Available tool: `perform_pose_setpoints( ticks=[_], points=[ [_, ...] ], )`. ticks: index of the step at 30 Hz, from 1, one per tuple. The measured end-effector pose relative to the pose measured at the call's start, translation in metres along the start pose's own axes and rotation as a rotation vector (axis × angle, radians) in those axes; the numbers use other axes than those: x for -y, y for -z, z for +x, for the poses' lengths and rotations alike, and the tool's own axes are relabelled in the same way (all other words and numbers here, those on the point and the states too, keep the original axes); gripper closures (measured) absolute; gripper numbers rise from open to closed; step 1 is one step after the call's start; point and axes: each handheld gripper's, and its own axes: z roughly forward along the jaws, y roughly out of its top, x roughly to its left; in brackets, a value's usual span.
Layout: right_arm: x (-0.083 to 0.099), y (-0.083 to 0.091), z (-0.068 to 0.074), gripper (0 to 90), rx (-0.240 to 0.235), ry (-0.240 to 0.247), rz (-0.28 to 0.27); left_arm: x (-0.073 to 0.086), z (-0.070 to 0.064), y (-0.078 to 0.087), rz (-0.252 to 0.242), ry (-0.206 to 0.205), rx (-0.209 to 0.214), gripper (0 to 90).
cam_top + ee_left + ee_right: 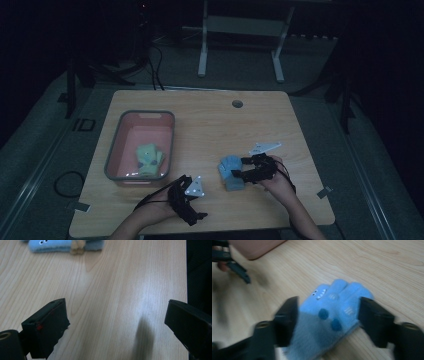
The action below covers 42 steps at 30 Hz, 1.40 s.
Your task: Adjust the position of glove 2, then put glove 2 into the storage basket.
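Right tongs (328,315) spread astride blue monster glove (332,315); left tongs (116,327) spread wide over bare bench (112,290) near glove.

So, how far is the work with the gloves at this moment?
One green glove already lies inside the pink bin, so that part looks done. In hand is the blue glove on the table: the right gripper has its jaws open on either side of it, not yet closed. The left gripper is open over bare wood. Left, probably: grasp the blue glove and carry it to the bin.
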Motion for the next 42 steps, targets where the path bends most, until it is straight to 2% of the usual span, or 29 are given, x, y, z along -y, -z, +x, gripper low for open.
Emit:
perform_pose_setpoints(
  ticks=[2,4,5,7,9,11,14,19,21,24,26,28,29,31,34,35,37,38,42],
  points=[
    [0.001,0.004,-0.001,15.7,-0.002,-0.002,-0.022,-0.004,0.0,-0.001,0.01,0.009,-0.002,5.4],
    [0.002,0.005,-0.002,13.8,0.007,0.001,-0.026,-0.004,0.0,-0.001,0.01,0.009,-0.002,5.4],
    [0.003,0.008,-0.004,14.1,0.027,0.009,-0.029,-0.008,-0.001,-0.003,0.024,0.012,-0.013,5.4],
    [0.005,0.011,-0.007,14.5,0.036,-0.004,-0.052,-0.011,0.0,-0.004,0.03,0.02,-0.017,5.4],
    [0.005,0.013,-0.009,14.3,0.044,-0.004,-0.051,-0.012,0.0,-0.004,0.031,0.023,-0.017,5.4],
    [0.006,0.02,-0.012,13.9,0.081,0.003,-0.079,-0.016,0.001,-0.005,0.033,0.023,-0.003,5.4],
    [0.006,0.025,-0.012,13.9,0.087,-0.005,-0.072,-0.023,0.0,-0.007,0.037,-0.006,-0.018,5.4],
    [0.006,0.03,-0.015,13.6,0.052,-0.051,-0.079,-0.032,0.001,-0.009,0.003,-0.007,-0.045,5.7],
    [0.006,0.03,-0.015,13.7,0.081,-0.075,-0.083,-0.037,0.002,-0.009,-0.015,-0.019,-0.053,6.2],
    [0.006,0.031,-0.015,13.6,0.062,-0.076,-0.081,-0.044,0.003,-0.01,-0.031,-0.034,-0.066,6.3],
    [0.005,0.031,-0.016,16.4,0.046,-0.075,-0.085,-0.05,0.003,-0.011,-0.044,-0.051,-0.073,9.2],
    [0.003,0.03,-0.016,26.9,0.078,-0.062,-0.078,-0.056,0.003,-0.012,-0.056,-0.071,-0.071,12.1],
    [0.002,0.03,-0.017,28.9,0.085,-0.06,-0.076,-0.059,0.003,-0.013,-0.061,-0.081,-0.074,13.2],
    [-0.001,0.027,-0.019,38.9,0.076,-0.064,-0.074,-0.066,0.002,-0.017,-0.069,-0.102,-0.067,15.0],
    [-0.007,0.022,-0.022,45.8,0.075,-0.072,-0.056,-0.076,0.0,-0.026,-0.076,-0.145,-0.062,16.8],
    [-0.009,0.019,-0.023,45.9,0.074,-0.078,-0.056,-0.078,0.0,-0.027,-0.076,-0.156,-0.066,21.0],
    [-0.011,0.015,-0.025,47.5,0.067,-0.09,-0.039,-0.082,0.0,-0.033,-0.077,-0.167,-0.051,21.1],
    [-0.012,0.013,-0.026,47.5,0.07,-0.09,-0.038,-0.083,0.0,-0.036,-0.082,-0.185,-0.073,23.2],
    [-0.013,0.002,-0.03,46.8,0.078,-0.12,-0.019,-0.084,0.002,-0.045,-0.091,-0.22,-0.097,31.7]
  ],
)
